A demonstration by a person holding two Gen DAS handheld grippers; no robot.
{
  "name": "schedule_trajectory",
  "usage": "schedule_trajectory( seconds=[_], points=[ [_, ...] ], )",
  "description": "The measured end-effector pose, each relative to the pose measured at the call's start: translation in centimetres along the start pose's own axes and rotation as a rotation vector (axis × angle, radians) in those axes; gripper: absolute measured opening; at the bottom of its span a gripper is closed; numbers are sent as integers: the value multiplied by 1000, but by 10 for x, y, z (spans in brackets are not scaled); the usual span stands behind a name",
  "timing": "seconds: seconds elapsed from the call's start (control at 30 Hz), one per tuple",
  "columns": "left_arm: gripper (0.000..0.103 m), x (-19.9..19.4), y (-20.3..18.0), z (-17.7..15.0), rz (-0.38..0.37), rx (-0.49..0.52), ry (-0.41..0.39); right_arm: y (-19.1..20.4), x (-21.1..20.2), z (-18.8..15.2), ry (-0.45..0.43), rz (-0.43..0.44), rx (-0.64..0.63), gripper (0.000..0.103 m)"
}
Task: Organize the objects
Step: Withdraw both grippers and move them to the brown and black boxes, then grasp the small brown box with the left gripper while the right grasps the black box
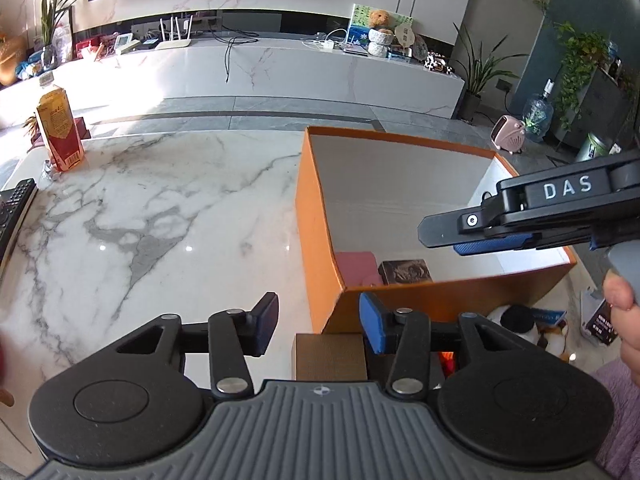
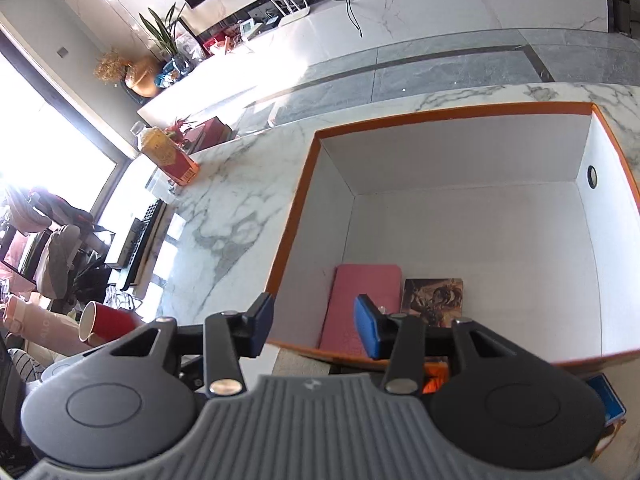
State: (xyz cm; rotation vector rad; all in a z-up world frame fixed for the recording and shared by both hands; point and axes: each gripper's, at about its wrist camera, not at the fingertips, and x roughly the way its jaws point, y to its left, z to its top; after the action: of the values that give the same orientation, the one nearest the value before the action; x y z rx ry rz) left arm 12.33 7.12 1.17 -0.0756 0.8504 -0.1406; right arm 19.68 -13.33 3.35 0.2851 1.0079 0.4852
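Note:
An open orange box (image 1: pixel 320 240) with a white inside stands on the marble table (image 1: pixel 160 208). It also shows in the right wrist view (image 2: pixel 296 216). In it lie a pink flat case (image 2: pixel 362 304) and a dark patterned box (image 2: pixel 434 300); both show in the left wrist view too, the case (image 1: pixel 356 266) and the patterned box (image 1: pixel 406 271). My left gripper (image 1: pixel 318 320) is open and empty at the box's near left corner. My right gripper (image 2: pixel 314 326) is open and empty over the box's near rim, seen from the side in the left wrist view (image 1: pixel 448 236).
A red and yellow carton (image 1: pixel 58 132) stands at the table's far left, a remote (image 1: pixel 14 208) at the left edge. A red cup (image 2: pixel 106 322) and a pink bottle (image 2: pixel 36 326) lie off the table's left. A brown box (image 1: pixel 330 356) sits below the orange box.

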Motion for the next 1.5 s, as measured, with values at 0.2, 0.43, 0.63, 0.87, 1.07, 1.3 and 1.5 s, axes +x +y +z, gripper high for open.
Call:
schedule_trajectory(
  seconds=[0.2, 0.43, 0.63, 0.87, 1.07, 1.3, 1.5],
  points=[
    [79, 17, -14, -23, -32, 51, 48, -16, 12, -45, 15, -50, 25, 49],
    [80, 42, -11, -33, -6, 6, 113, -47, 34, -77, 93, -50, 143, 51],
    [80, 58, -12, -39, 11, 5, 165, -53, 45, -79, 121, -43, 165, 53],
    [68, 63, -5, -40, 3, -25, 189, -54, 51, -81, 137, -84, 150, 61],
    [67, 55, 11, -43, 41, -51, 203, -44, 60, -83, 159, -141, 111, 68],
    [67, 46, 35, -46, 64, -111, 198, -20, 84, -88, 209, -246, 31, 73],
    [67, 45, 45, -46, 56, -150, 184, -8, 102, -88, 218, -318, -17, 78]
  ],
)
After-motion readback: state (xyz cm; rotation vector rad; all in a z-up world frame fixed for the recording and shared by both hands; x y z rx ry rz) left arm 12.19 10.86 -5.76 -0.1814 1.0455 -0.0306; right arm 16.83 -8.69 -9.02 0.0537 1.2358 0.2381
